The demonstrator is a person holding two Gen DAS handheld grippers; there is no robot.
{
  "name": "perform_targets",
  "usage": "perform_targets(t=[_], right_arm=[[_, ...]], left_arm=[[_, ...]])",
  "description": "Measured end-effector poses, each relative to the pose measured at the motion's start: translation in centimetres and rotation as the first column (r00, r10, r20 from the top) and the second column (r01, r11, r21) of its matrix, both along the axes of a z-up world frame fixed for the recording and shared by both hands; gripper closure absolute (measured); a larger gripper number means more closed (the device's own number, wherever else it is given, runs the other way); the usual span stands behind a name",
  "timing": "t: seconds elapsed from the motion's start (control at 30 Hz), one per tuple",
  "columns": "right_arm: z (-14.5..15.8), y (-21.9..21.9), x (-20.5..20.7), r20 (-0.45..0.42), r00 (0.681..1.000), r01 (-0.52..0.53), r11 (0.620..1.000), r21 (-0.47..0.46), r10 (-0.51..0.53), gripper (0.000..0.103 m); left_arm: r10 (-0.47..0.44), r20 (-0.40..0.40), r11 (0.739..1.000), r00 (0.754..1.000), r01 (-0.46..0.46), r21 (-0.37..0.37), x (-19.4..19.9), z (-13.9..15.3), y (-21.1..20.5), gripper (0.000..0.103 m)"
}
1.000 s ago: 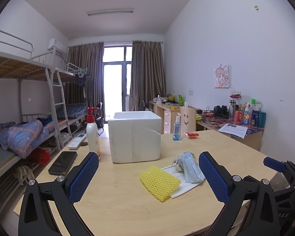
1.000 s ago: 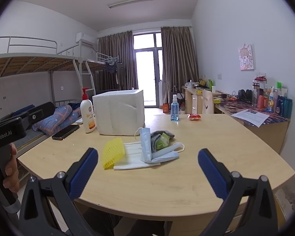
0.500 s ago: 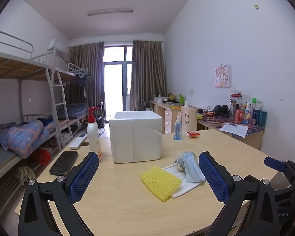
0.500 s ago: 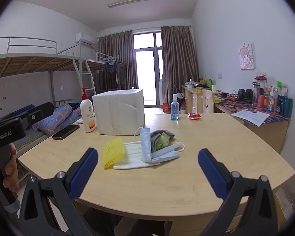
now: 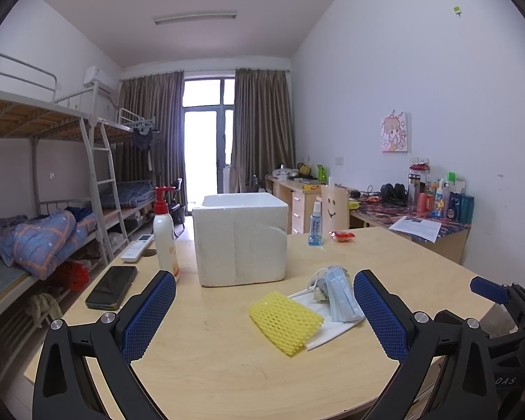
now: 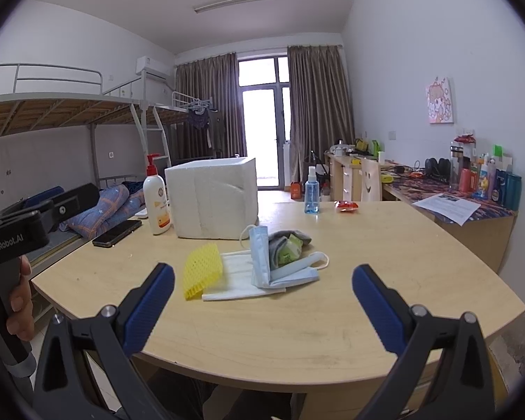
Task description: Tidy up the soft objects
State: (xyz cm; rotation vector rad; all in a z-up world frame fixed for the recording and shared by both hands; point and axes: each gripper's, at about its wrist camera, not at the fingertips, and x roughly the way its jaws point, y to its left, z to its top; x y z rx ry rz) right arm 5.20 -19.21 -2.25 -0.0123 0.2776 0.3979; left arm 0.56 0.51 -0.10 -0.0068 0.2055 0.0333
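A yellow foam net lies on the wooden table beside a pile of blue and white face masks and a grey-green cloth. A white foam box stands open-topped behind them. My left gripper is open and empty, above the table's near edge, short of the net. My right gripper is open and empty, in front of the pile. The right gripper also shows in the left wrist view at the right edge.
A lotion pump bottle, a black phone and a remote lie left of the box. A blue spray bottle and a red packet stand behind. A bunk bed stands left, a cluttered desk right.
Almost nothing: the left wrist view has shifted very slightly to the left. Both grippers stay open and the objects lie still.
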Motion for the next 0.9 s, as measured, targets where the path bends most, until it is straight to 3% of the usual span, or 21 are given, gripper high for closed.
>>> perform_targets(t=[0.33,0.9], right_arm=[[-0.1,-0.5,1.3,-0.022,1.000,0.017,1.000,0.023,-0.016,0.000],[-2.1,-0.2,6.1,-0.140,0.990,0.011,1.000,0.018,-0.008,0.000]], left_arm=[[0.003,-0.029,1.000,1.000,-0.003,-0.007,2.0,-0.5,0.9,0.001],[-0.056,-0.216,0.998,0.975,0.056,-0.007,8.2,-4.3,0.8,0.001]])
